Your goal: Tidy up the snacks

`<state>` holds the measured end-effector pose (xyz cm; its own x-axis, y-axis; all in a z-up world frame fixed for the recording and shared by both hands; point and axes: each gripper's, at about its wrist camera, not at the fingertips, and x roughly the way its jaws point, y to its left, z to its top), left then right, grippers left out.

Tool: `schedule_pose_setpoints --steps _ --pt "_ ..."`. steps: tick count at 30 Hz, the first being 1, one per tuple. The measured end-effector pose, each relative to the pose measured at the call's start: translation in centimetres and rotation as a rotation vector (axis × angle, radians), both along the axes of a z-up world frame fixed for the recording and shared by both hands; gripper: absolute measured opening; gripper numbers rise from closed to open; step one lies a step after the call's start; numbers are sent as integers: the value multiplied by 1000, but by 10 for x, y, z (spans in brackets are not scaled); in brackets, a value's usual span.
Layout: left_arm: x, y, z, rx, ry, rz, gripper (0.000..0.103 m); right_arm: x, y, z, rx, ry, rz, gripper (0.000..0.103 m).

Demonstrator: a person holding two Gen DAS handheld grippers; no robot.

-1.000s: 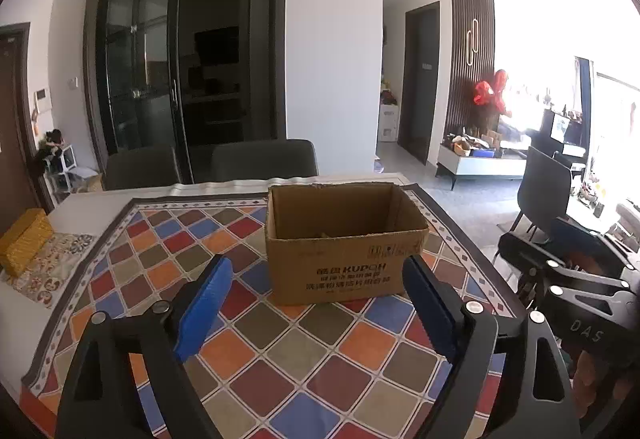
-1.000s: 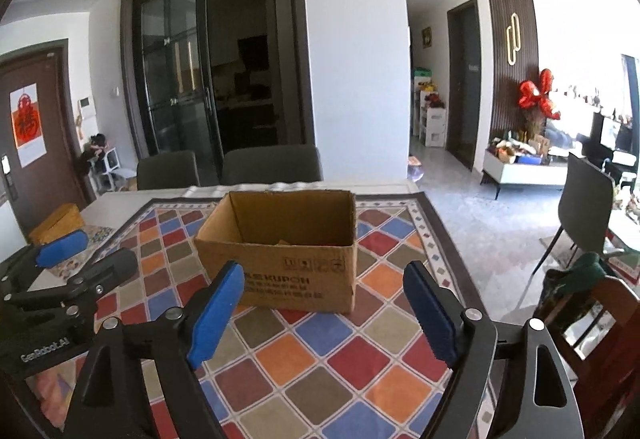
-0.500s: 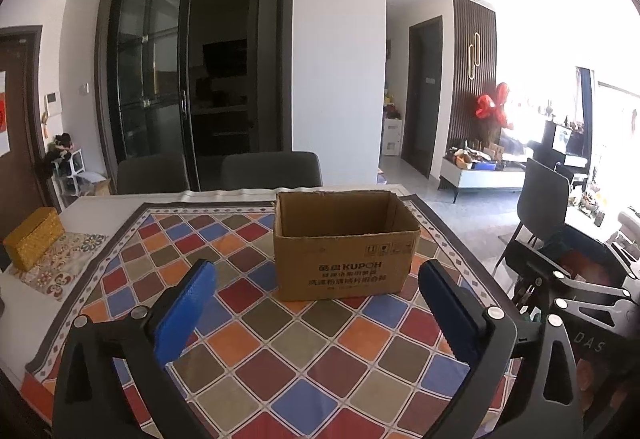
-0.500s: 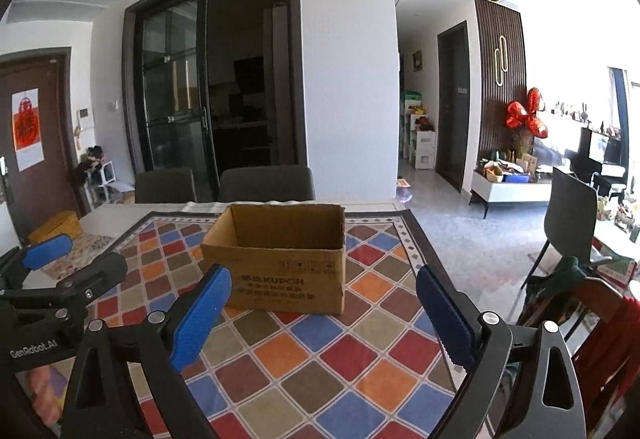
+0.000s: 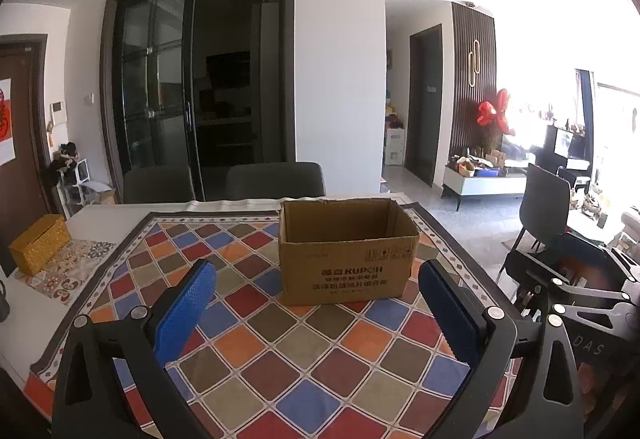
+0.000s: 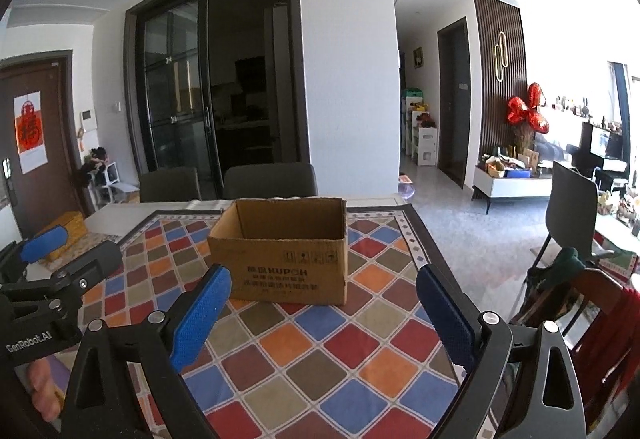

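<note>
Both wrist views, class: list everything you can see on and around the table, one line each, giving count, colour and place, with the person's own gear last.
Cardboard box: one, brown, open-topped, on the cloth, centre.
Tablecloth: one, multicoloured diamonds, covering the table.
Woven box: one, yellow, table's far-left edge.
Chairs: two, dark grey, behind the table.
Balloon: one, red, right background.
Left gripper: one, black with blue pads, open, empty.
Right gripper: one, black with blue pads, open, empty.

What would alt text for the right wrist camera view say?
An open-topped cardboard box printed KUPOH stands on a tablecloth of coloured diamonds, straight ahead of the empty right gripper, whose blue-padded jaws are spread wide. The left gripper reaches in from the left edge, with two dark chairs and glass doors behind the table.
</note>
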<state>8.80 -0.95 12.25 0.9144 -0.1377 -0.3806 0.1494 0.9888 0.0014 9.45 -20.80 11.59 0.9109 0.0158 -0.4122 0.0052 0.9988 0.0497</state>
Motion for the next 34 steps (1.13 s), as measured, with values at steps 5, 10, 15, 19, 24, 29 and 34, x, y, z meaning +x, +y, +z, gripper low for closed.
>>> schedule_pose_setpoints --steps 5,10,15,19,24,29,34 --pt "-2 0 0 2 -3 2 103 -11 0 -2 0 -7 -1 95" --pt "-2 0 0 7 -6 6 103 -15 1 -1 5 -15 -12 95" --pt "-3 0 1 7 -8 7 103 -17 0 0 7 -13 -13 95" --pt "-2 0 2 5 -10 8 103 -15 1 0 7 -15 -12 95" --pt "-2 -2 4 10 -10 10 103 -15 1 1 5 -14 -12 95" --pt "-1 -3 5 3 -6 11 103 -13 2 3 5 -11 -11 95" --pt "-1 -2 4 1 -6 11 103 -14 2 3 6 -10 -10 95"
